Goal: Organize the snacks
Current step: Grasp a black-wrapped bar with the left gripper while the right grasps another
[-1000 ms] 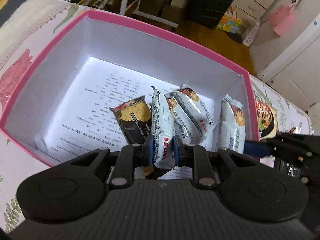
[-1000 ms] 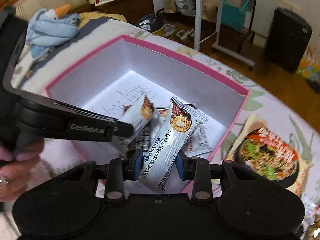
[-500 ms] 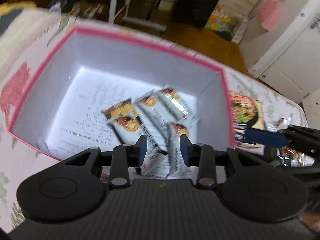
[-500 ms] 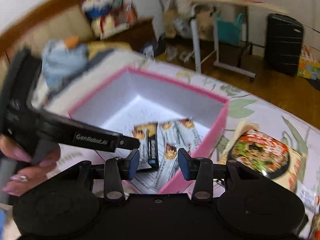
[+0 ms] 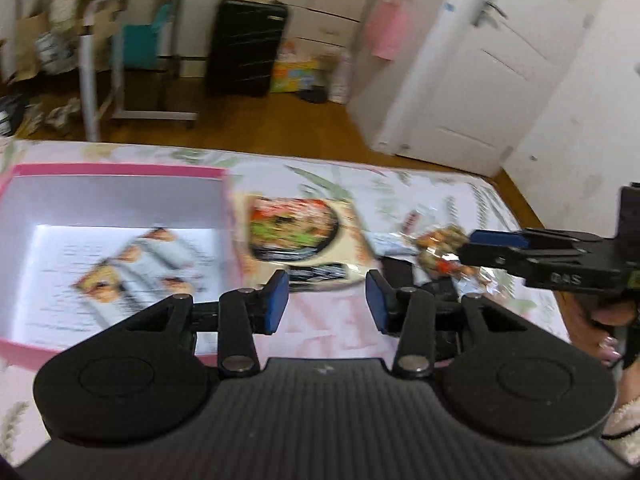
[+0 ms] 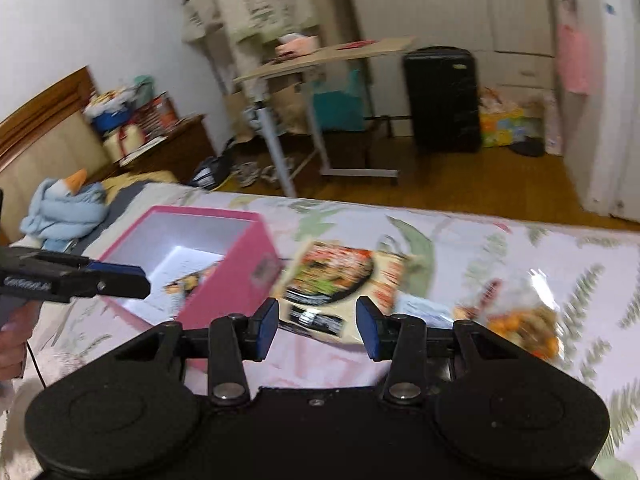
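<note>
A: A second ago both grippers were down in the pink box (image 5: 120, 170), each clamped on a snack bar. Now both have pulled back out and swung to the right, and the bars lie inside the box.

B: How do the snacks look?

A: Blurred. On the left, several pale snack bars (image 5: 148, 258) with orange-brown pictures lie on the printed paper (image 5: 60, 280) lining the box floor. Just right of the box, a flat noodle packet (image 5: 296, 232) printed with a dark bowl of food rests on the leaf-patterned bed cover (image 5: 420, 188). Further right sits a clear crinkly bag (image 6: 528, 316) of orange and brown pieces.

B: The jaws?

A: The left gripper (image 5: 327, 307) is opening with nothing between its blue pads. The right gripper (image 6: 317, 329) stands parted and empty too.

B: What does each view add?

A: The left wrist view looks down into the box and shows the right gripper's tip at the clear bag, with fingers (image 5: 608, 344) on its handle. The right wrist view shows the box's outer pink wall, a blue plush toy (image 6: 64, 208) to its left, and the left gripper over the box.
</note>
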`<state>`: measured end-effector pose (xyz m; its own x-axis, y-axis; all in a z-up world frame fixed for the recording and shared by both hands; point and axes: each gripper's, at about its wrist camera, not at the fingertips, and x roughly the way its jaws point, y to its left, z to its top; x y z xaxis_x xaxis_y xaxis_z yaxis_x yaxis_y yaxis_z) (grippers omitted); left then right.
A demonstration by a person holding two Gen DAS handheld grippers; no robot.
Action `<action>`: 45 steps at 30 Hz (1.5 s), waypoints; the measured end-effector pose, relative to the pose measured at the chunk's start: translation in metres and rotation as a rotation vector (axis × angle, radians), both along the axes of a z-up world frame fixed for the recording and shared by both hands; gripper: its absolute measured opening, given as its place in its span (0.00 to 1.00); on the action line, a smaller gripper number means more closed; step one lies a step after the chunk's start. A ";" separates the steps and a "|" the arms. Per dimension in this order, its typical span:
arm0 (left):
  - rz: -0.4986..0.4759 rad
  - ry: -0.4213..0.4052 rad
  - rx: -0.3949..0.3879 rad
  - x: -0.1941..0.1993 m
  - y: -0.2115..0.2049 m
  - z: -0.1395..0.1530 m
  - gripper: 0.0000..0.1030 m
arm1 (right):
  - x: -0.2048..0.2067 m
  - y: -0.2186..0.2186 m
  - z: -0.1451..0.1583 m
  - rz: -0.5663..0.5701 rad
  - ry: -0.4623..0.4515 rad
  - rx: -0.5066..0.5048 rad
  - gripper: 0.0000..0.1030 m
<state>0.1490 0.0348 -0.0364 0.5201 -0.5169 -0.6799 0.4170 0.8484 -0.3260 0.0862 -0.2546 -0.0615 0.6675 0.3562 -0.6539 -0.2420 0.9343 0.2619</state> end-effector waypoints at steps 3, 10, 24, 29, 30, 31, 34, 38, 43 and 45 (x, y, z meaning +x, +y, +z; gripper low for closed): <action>-0.061 0.024 -0.004 -0.001 -0.033 -0.020 0.40 | -0.005 -0.020 -0.022 -0.055 0.017 0.029 0.47; -0.117 0.104 -0.035 0.011 -0.090 -0.078 0.40 | -0.014 -0.028 -0.079 -0.100 0.093 0.019 0.47; -0.203 0.195 0.027 0.062 -0.153 -0.154 0.36 | 0.004 -0.007 -0.142 -0.154 0.185 -0.008 0.64; -0.229 0.215 0.036 0.061 -0.159 -0.157 0.36 | 0.008 0.001 -0.147 -0.129 0.138 -0.064 0.67; -0.237 0.213 0.041 0.060 -0.160 -0.157 0.36 | 0.008 0.002 -0.148 -0.130 0.126 -0.066 0.67; -0.240 0.210 0.042 0.058 -0.160 -0.158 0.36 | 0.008 0.002 -0.149 -0.133 0.114 -0.065 0.67; -0.220 0.226 0.032 0.059 -0.163 -0.161 0.36 | 0.006 0.003 -0.151 -0.142 0.088 -0.062 0.67; -0.204 0.220 0.022 0.057 -0.162 -0.160 0.35 | 0.004 0.010 -0.152 -0.142 0.063 -0.107 0.67; -0.195 0.206 0.052 0.046 -0.162 -0.153 0.34 | 0.000 0.013 -0.146 -0.144 0.066 -0.125 0.62; -0.202 0.184 0.084 0.037 -0.164 -0.145 0.34 | -0.007 0.014 -0.142 -0.130 0.059 -0.121 0.62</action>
